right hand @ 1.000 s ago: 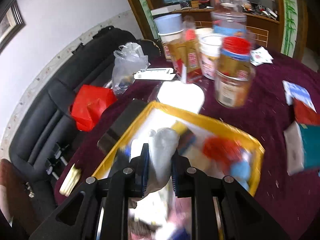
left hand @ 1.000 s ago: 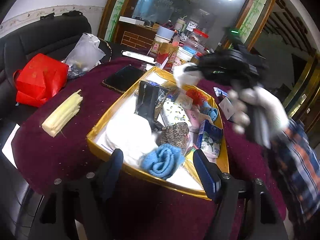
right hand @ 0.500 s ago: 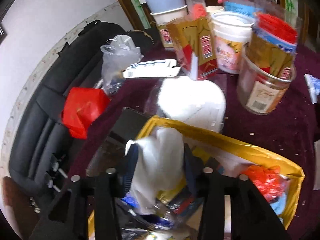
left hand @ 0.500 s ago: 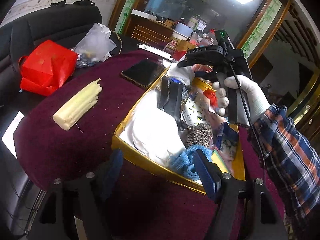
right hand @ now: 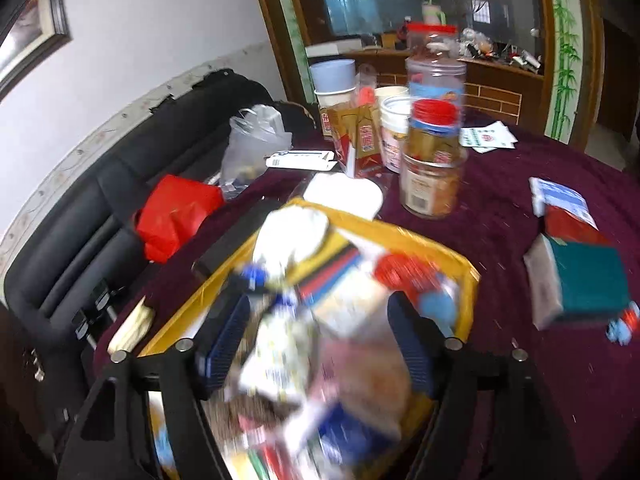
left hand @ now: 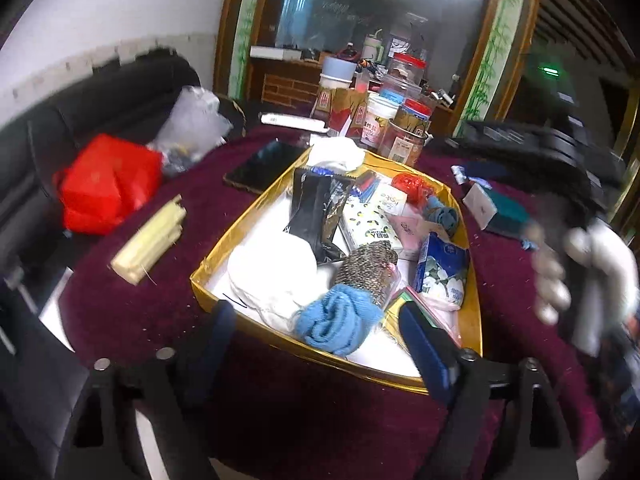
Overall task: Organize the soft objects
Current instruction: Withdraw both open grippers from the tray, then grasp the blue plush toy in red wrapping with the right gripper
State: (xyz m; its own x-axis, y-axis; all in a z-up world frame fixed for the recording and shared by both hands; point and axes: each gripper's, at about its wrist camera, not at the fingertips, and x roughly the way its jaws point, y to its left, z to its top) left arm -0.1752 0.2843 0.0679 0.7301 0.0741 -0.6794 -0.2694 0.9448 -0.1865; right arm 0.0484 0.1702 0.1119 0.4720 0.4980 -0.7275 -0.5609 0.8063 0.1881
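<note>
Left gripper [left hand: 316, 320] hovers at the near edge of the gold tray [left hand: 472, 280], jaws wide apart, holding nothing; the blue cloth [left hand: 336, 326] lies between them at the tray's near edge, with the white cloth [left hand: 272, 276] just beside it toward the near-left corner. We judge a low approach could catch the tray rim and drag the whole tray on the maroon table [left hand: 132, 296]. Right gripper [right hand: 316, 344] hangs over the tray's middle, jaws wide and empty; that view is motion-blurred. The white bundle [right hand: 292, 232] sits at the far-left corner. Risk there: closing blind could grab a packet instead of a soft item.
</note>
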